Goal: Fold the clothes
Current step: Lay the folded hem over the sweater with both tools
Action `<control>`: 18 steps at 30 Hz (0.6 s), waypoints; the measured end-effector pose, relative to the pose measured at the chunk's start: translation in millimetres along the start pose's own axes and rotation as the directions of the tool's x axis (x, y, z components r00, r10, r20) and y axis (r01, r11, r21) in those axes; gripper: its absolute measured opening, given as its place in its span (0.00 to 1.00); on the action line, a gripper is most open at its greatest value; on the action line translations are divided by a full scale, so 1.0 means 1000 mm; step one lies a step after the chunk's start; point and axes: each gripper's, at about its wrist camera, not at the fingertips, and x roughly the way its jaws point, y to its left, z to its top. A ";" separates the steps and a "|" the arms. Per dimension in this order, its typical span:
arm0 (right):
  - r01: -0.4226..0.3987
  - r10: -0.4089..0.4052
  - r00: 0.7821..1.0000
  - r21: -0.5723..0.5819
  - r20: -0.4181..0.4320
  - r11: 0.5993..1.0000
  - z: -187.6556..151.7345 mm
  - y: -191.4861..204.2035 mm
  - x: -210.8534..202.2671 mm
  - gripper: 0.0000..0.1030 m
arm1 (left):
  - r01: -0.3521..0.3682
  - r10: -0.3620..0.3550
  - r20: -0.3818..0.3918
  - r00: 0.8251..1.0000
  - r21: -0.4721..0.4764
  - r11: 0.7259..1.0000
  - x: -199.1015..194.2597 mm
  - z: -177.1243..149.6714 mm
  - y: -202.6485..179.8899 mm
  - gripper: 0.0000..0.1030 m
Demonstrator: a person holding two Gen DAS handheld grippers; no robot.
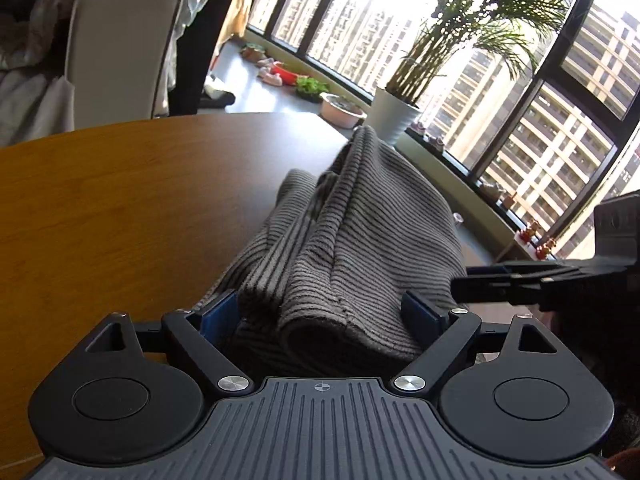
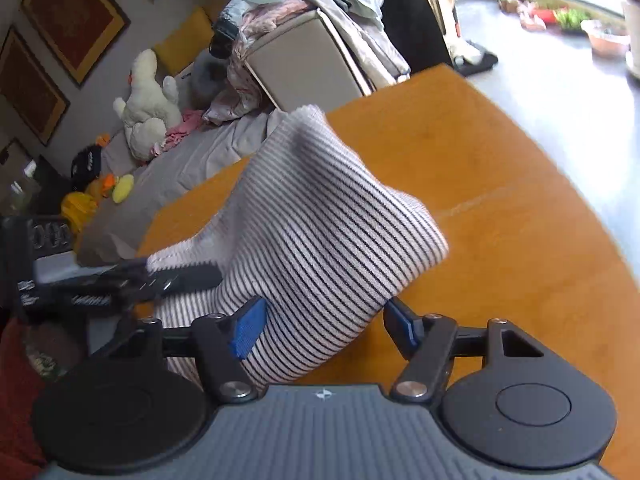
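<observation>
**Striped knit garment, bunched, between two spread grippers: settling a fold**

Step in hand, as we judge it: laying the gathered cloth down on the wooden table (image 1: 120, 208) and letting go. To do it well, we lower both ends together so the layers land stacked, we draw each gripper straight back along its own line so no pad drags the top layer, and we keep the fold's edge parallel to the table's near edge.

Left gripper (image 1: 326, 314): jaws spread wide. A rolled fold lies between the blue pads (image 1: 218, 316); we see no firm pinch.

Right gripper (image 2: 324, 326): jaws spread. Cloth rests against the left-hand pad; the right-hand pad stands clear of it.

Item: striped garment (image 2: 320, 240). Soft ribbed knit, pale grey ground with thin dark stripes; it reads darker in the backlit left view (image 1: 360, 240). Condition: bunched into several loose lengthwise folds, humped up and not flat, one corner raised toward the table's far edge. Location: on the table at its near edge, running away from us between the grippers. The kind of garment we cannot tell.
</observation>
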 end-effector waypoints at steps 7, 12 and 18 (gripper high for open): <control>0.121 -0.099 0.992 -0.344 0.081 0.931 0.059 0.032 0.044 0.65 | 0.124 -0.123 0.017 0.992 -0.079 0.989 -0.003 -0.031 -0.053 0.91; 0.140 -0.049 0.975 -0.430 0.215 0.892 0.047 0.060 0.001 0.73 | 0.093 -0.092 0.069 0.993 -0.006 0.996 -0.040 -0.028 -0.065 0.96; 0.097 0.071 0.963 -0.578 0.260 0.810 -0.017 0.100 -0.032 0.80 | -0.171 0.204 0.107 0.973 -0.260 0.950 -0.063 -0.019 -0.009 0.82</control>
